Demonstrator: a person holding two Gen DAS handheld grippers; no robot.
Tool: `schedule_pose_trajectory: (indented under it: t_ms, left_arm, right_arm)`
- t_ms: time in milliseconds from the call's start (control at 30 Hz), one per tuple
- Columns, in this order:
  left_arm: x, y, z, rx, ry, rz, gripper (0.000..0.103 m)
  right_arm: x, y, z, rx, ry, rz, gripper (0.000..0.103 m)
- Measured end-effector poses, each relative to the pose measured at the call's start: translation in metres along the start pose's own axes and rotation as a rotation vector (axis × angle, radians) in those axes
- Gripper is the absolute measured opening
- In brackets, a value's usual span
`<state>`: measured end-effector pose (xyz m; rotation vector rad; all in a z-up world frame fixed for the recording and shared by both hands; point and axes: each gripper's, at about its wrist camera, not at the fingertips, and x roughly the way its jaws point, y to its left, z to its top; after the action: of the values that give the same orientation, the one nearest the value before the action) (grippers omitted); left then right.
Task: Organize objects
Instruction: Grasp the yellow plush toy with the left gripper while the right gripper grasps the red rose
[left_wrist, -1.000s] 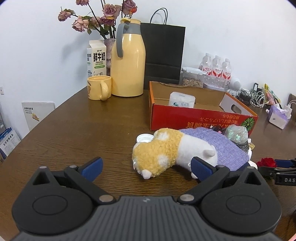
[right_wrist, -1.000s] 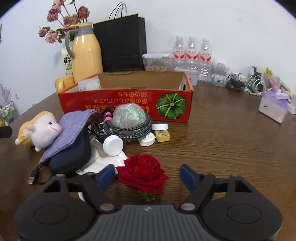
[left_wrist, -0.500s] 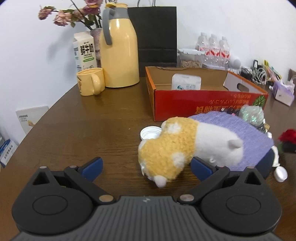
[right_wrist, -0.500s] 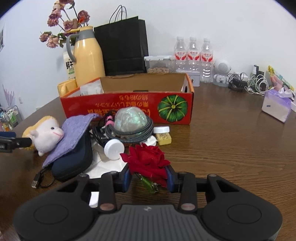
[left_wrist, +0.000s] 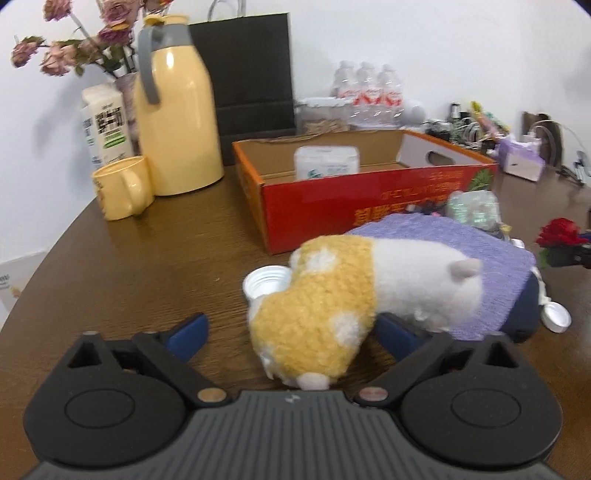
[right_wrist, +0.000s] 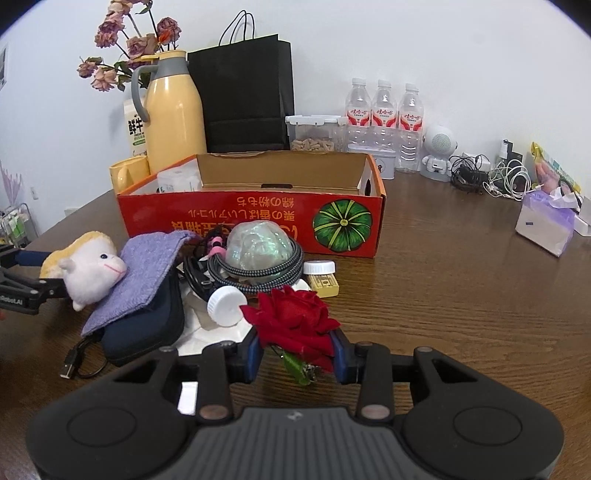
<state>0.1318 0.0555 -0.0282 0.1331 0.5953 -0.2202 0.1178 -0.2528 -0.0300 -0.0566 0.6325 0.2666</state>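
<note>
A yellow and white plush sheep (left_wrist: 343, 295) lies on the brown table, its head on a purple cloth (left_wrist: 443, 251). My left gripper (left_wrist: 291, 330) straddles the plush's yellow rump; its jaws are closing and the left pad stands clear of the plush. In the right wrist view the plush (right_wrist: 88, 266) lies at the left with the left gripper (right_wrist: 26, 280) around it. My right gripper (right_wrist: 295, 350) is shut on a red rose (right_wrist: 295, 321), lifted slightly above the table. The red cardboard box (right_wrist: 258, 218) stands open behind the pile.
A cluttered pile holds a navy pouch (right_wrist: 147, 325), a coiled cable with a shiny ball (right_wrist: 255, 251), white caps (right_wrist: 225, 304) and a USB lead (right_wrist: 70, 365). A yellow jug (left_wrist: 173, 110), mug (left_wrist: 122, 188), milk carton, black bag and water bottles (right_wrist: 384, 122) line the back. A tissue pack (right_wrist: 546, 225) lies right.
The left gripper advanced and rolled until the plush sits between its fingers, which began narrowing. The right gripper closed on the rose and raised it a little.
</note>
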Motion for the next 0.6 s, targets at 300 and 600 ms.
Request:
schedule_pose_trajectory:
  t_ms: [300,600]
  left_arm:
    - [-0.025,-0.006,-0.009,-0.025,-0.066,0.000,0.052]
    - [-0.063,-0.012,-0.001,-0.078,-0.186,0.034,0.050]
  right_arm:
    - [-0.001,0.009,0.003,-0.020,-0.001,0.005,0.036]
    - [-0.008,0.011,0.007,-0.027,-0.022,0.011,0.036]
